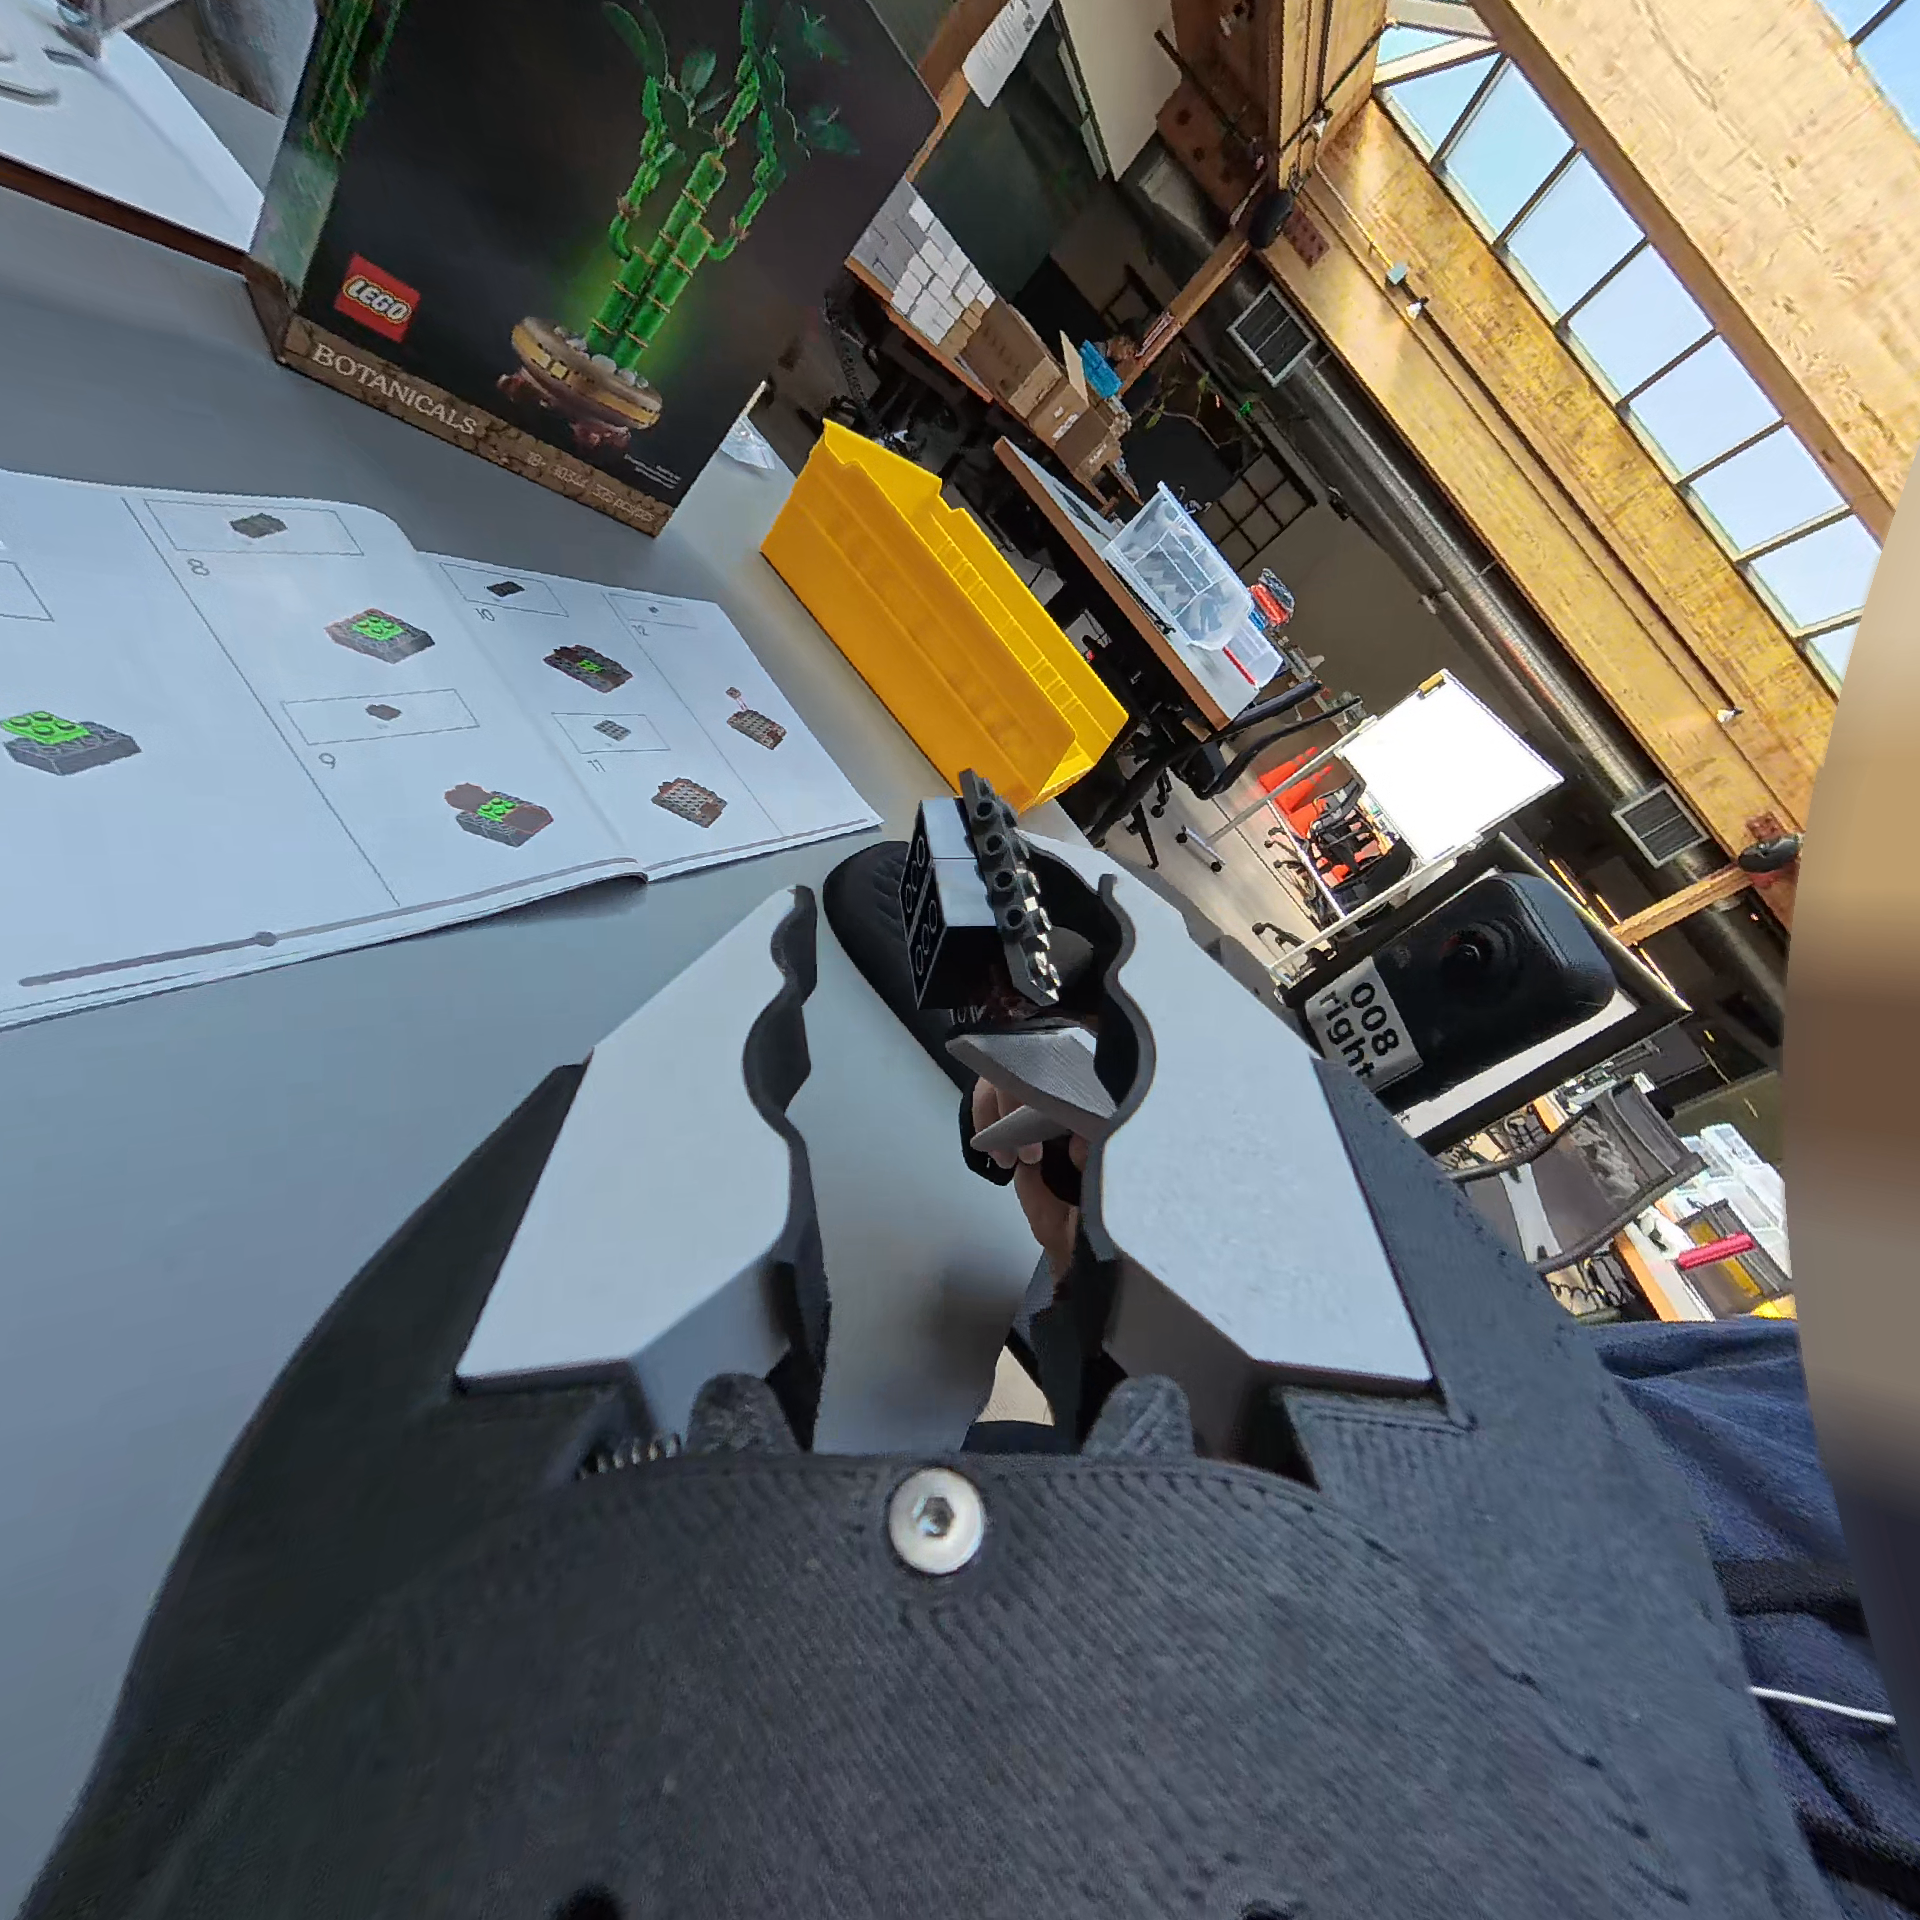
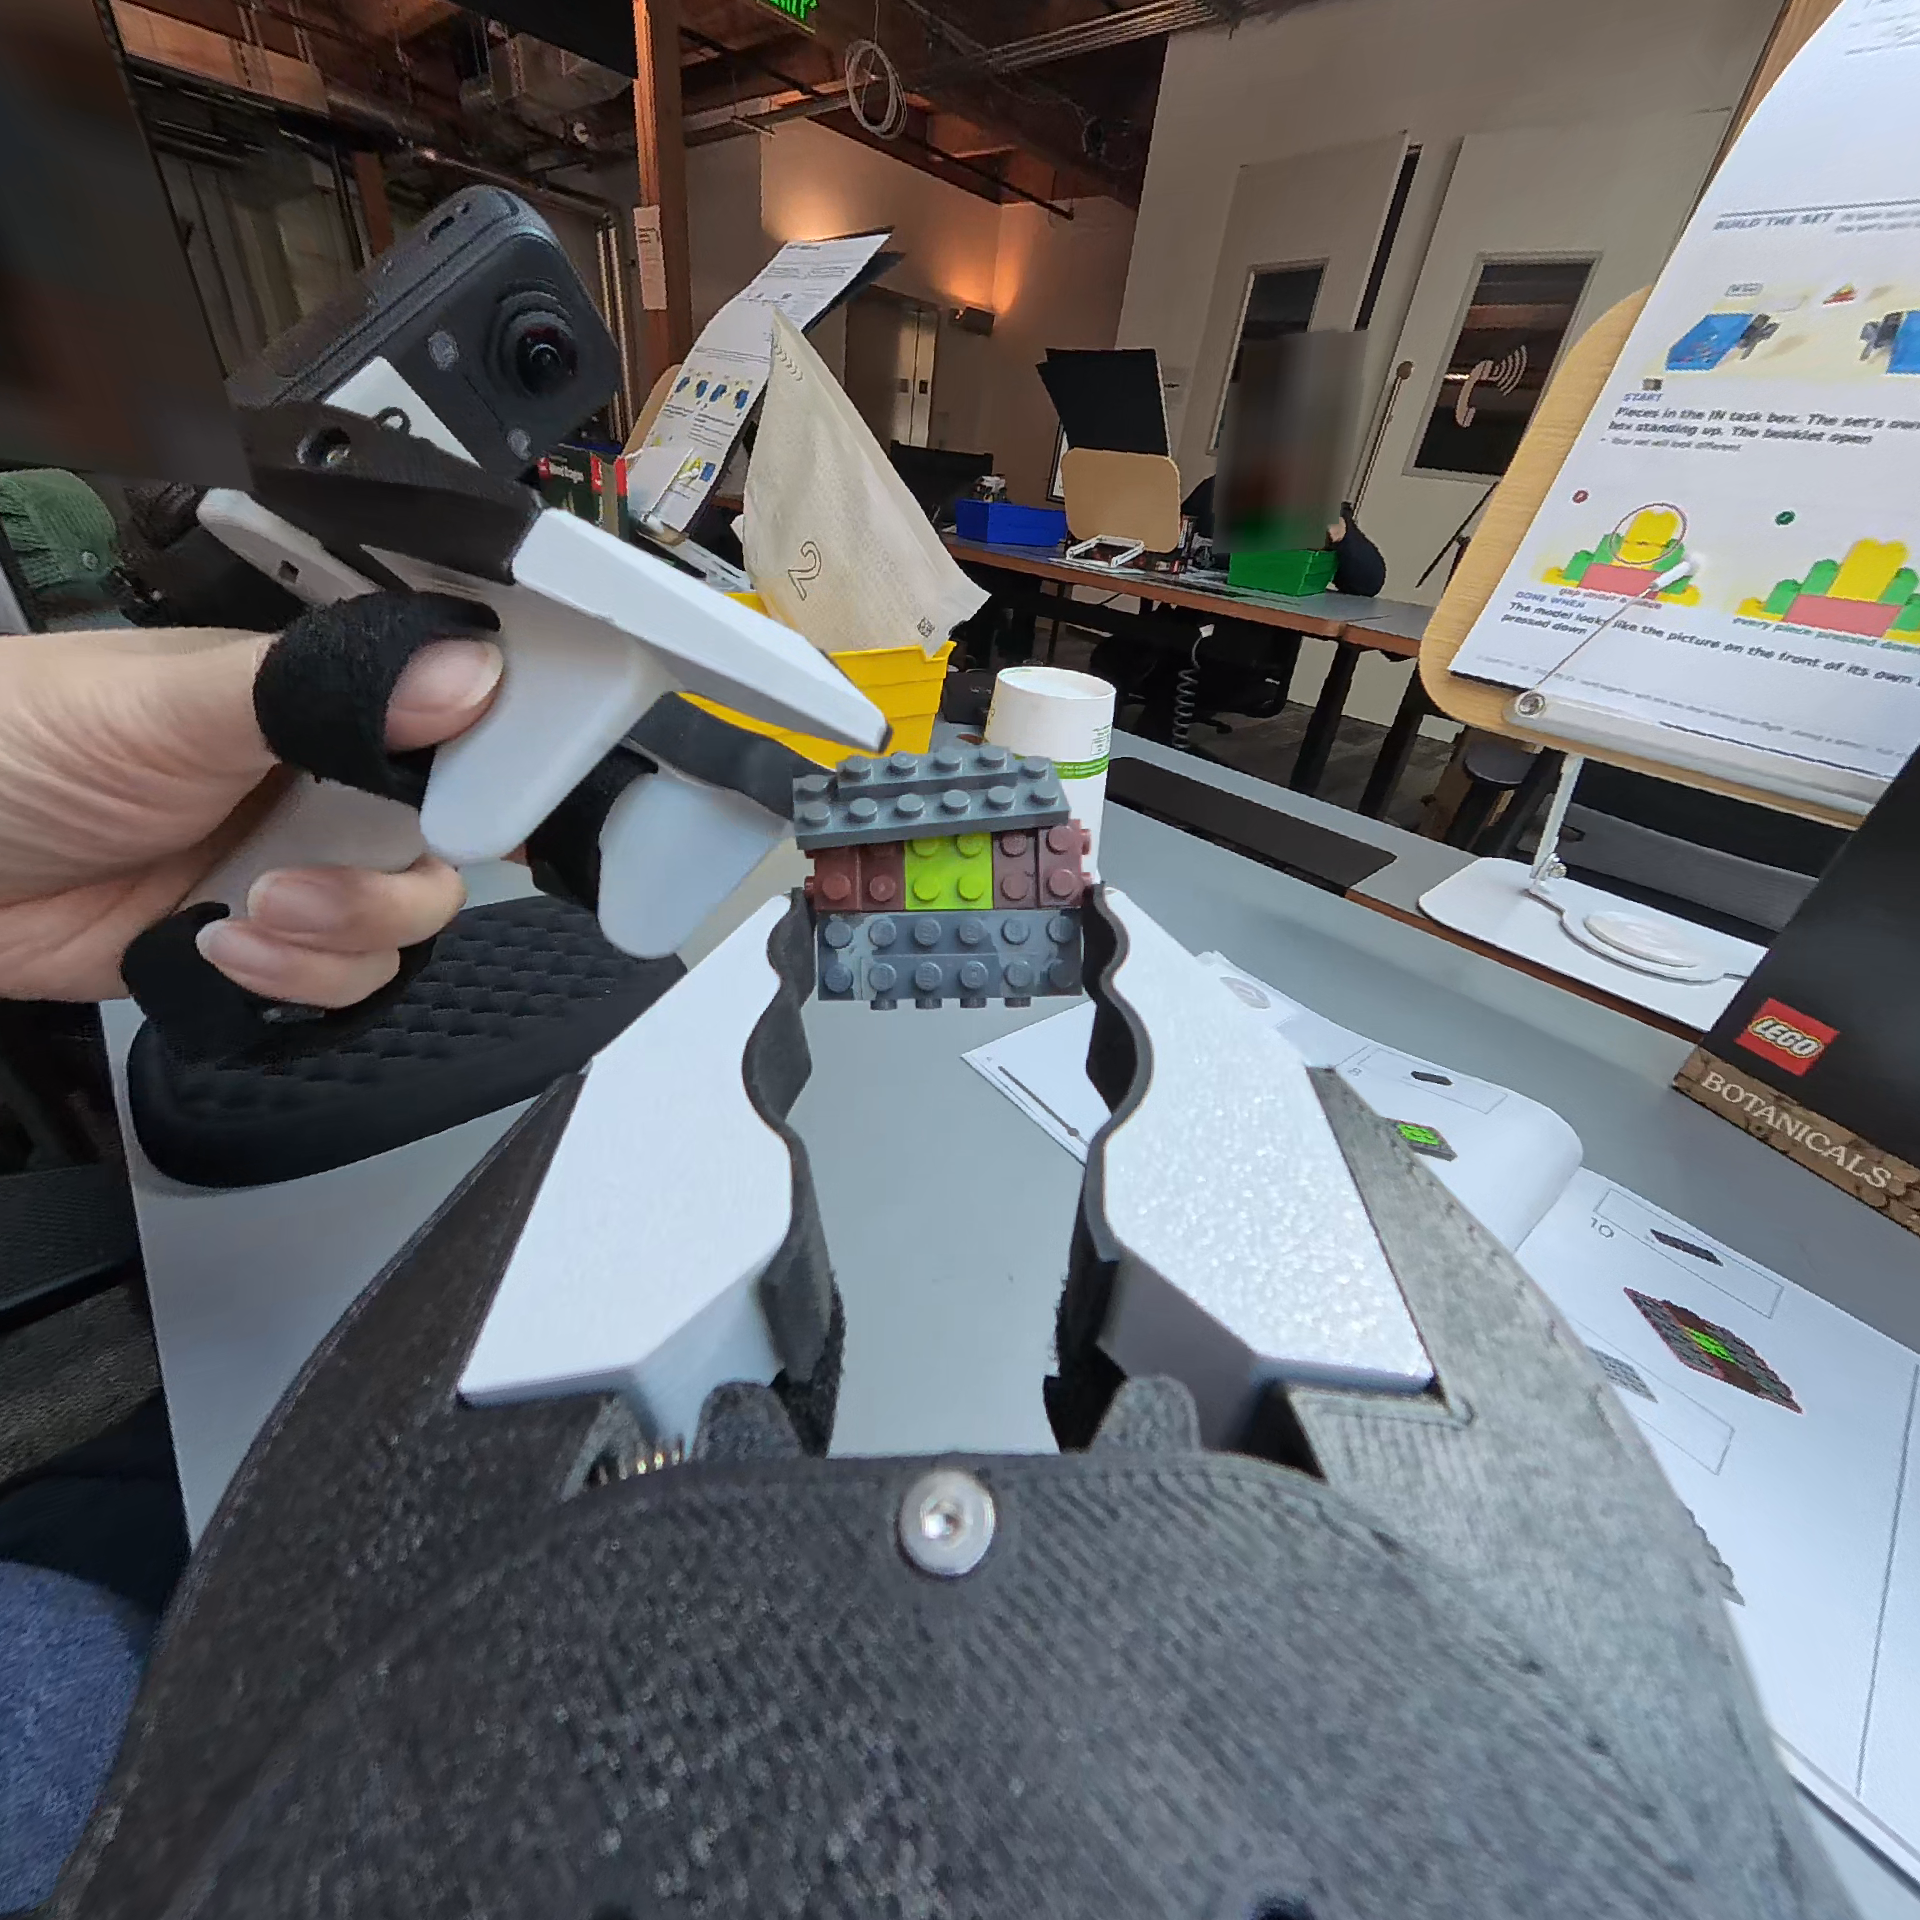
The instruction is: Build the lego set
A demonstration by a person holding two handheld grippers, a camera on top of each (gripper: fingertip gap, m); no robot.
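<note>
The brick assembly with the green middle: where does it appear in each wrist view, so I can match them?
Left wrist view: the brick assembly sits just above centre, seen edge-on, dark, beyond this gripper's fingertips.
Right wrist view: centre, clamped between the right gripper fingertips, studs facing the camera.
Shared landmark: the set box.

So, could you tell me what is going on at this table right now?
A person is building a Lego set with two handheld grippers. The right gripper is shut on a small brick assembly of grey, brown and lime pieces, held above the table. The left gripper comes in at the assembly's upper grey plate; its grip is unclear. The instruction booklet lies open near the set's box and a yellow bin.
</note>
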